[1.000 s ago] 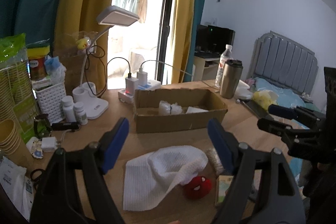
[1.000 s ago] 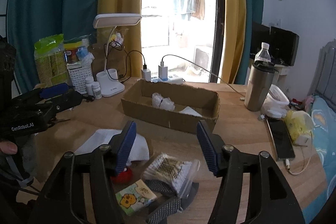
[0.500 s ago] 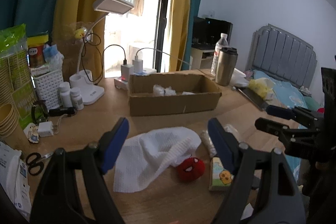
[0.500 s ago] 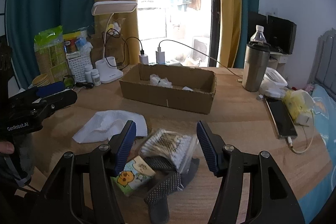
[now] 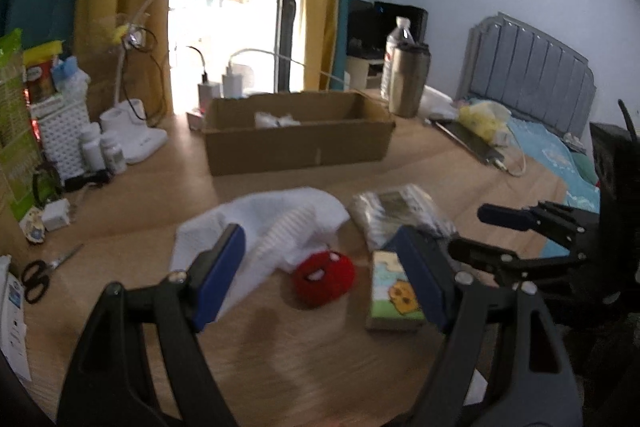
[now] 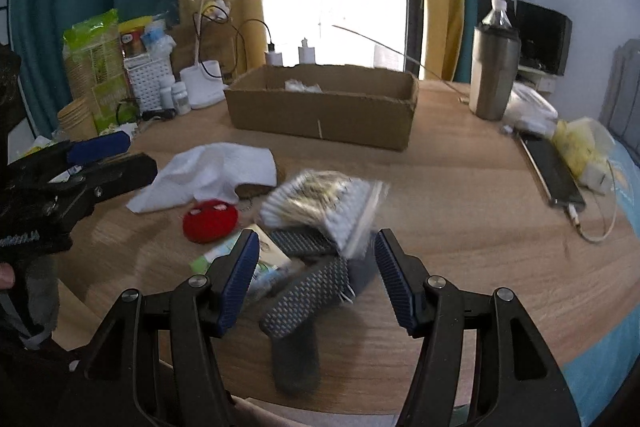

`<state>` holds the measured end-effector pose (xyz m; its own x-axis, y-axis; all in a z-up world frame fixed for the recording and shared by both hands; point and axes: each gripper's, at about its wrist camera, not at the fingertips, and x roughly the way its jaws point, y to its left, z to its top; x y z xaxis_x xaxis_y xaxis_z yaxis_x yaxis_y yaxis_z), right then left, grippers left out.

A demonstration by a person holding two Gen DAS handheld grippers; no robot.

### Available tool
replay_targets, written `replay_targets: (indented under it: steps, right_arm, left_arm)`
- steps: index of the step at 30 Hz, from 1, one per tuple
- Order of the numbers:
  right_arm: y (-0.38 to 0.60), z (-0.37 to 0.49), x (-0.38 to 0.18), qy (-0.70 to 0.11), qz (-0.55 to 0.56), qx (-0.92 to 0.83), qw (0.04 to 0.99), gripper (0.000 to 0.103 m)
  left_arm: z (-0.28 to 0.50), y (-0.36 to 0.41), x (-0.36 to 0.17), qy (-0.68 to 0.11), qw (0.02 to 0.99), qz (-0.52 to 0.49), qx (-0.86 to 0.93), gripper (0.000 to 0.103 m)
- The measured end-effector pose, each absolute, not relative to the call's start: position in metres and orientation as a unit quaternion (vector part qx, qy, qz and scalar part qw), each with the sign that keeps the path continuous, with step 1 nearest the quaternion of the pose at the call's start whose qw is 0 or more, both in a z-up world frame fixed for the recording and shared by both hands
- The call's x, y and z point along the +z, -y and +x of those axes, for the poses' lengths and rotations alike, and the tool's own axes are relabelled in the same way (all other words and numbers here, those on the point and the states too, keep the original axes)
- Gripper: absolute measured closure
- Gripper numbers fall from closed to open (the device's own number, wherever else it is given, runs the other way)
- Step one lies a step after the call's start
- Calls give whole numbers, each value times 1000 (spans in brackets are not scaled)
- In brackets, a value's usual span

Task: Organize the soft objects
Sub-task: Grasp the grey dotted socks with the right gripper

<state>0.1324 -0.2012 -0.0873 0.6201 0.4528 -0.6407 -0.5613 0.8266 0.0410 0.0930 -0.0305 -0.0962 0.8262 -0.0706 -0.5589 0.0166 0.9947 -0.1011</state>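
Observation:
A white towel lies crumpled on the wooden table. A red spider-face plush ball sits beside it. A clear bag of cotton swabs, a cartoon tissue pack and grey dotted socks lie close by. An open cardboard box stands behind them. My left gripper is open over the red ball. My right gripper is open over the socks.
A desk lamp, pill bottles, a white basket and snack packs stand at the left. Scissors lie at the front left. A steel tumbler, a phone and a yellow bag are at the right.
Both grippers have moved back and down toward the front of the table. The soft things now sit between the fingers. Both stay open and empty.

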Motion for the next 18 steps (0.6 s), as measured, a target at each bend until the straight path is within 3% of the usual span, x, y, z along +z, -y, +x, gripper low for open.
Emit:
replay_targets:
  steps: [9,14,18]
  right_arm:
    - [201,139,-112,-358,-82,276,888,40]
    - [207,145,-123,-370,-80,280,882,53]
    - [213,144,-124,-365,-77,297,879,57]
  left_arm:
    - [99,48,-109,-317,947,-33,-35,24]
    - [104,58,-117,-335,941,-17,-40,24]
    - [110,70,-123,-351,935,-1,-53,24]
